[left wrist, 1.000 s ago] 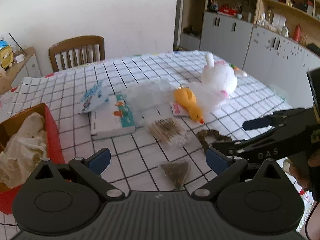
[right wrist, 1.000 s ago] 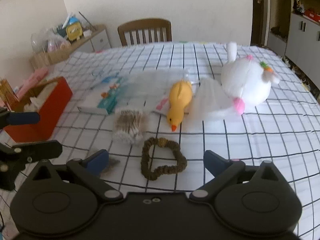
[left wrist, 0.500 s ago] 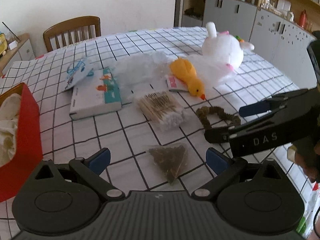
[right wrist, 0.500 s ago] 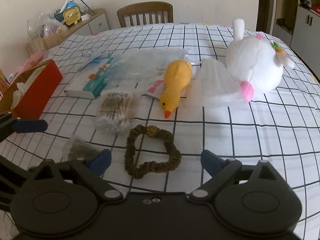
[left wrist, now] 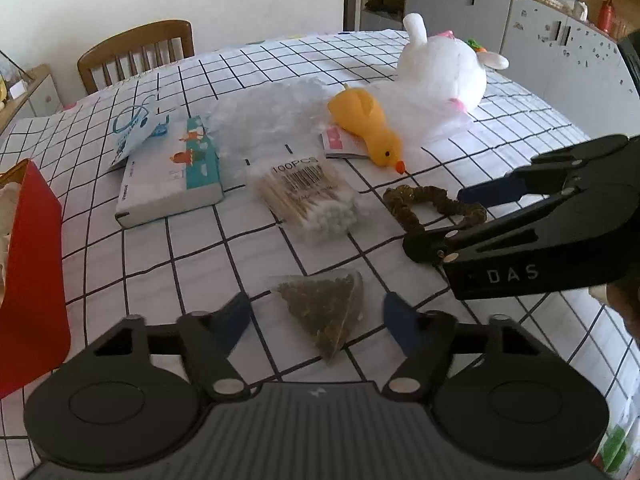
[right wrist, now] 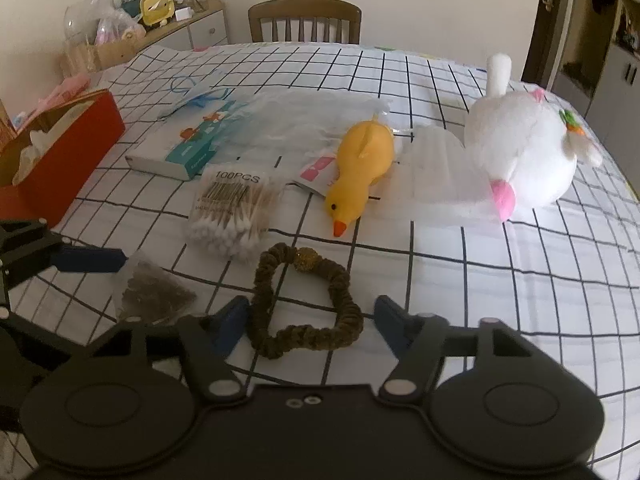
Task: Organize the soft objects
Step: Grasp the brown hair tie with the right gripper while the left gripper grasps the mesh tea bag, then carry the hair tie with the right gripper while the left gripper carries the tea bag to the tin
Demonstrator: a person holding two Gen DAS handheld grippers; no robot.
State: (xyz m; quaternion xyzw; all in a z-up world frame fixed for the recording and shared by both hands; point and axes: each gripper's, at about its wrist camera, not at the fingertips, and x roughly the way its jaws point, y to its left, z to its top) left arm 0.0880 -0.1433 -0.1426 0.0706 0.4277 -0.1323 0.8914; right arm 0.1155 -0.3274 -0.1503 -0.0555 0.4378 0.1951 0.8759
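On the checked tablecloth lie a yellow plush duck [left wrist: 368, 128] [right wrist: 360, 172], a white plush rabbit [left wrist: 444, 68] [right wrist: 524, 156], a brown scrunchie [left wrist: 402, 206] [right wrist: 308, 338] and a triangular sachet of dried herbs [left wrist: 324, 312] [right wrist: 154, 292]. My left gripper [left wrist: 318, 314] hangs low over the sachet. Its jaws are closing, with the sachet between them and gaps on both sides. My right gripper [right wrist: 310, 308] [left wrist: 444, 220] straddles the scrunchie. Its jaws are closing too, and the blue pads stand just outside the ring.
A bag of cotton swabs [left wrist: 308, 196] and a tissue pack [left wrist: 172, 176] lie left of the duck, with crumpled clear plastic [left wrist: 272, 120] behind. A red box [left wrist: 32, 272] holding cloth stands at the left edge. A wooden chair [left wrist: 136, 52] is behind the table.
Both grippers sank toward the table and tilted down. The left closed in around the sachet, the right around the scrunchie. Both pairs of jaws went from wide to about half as wide.
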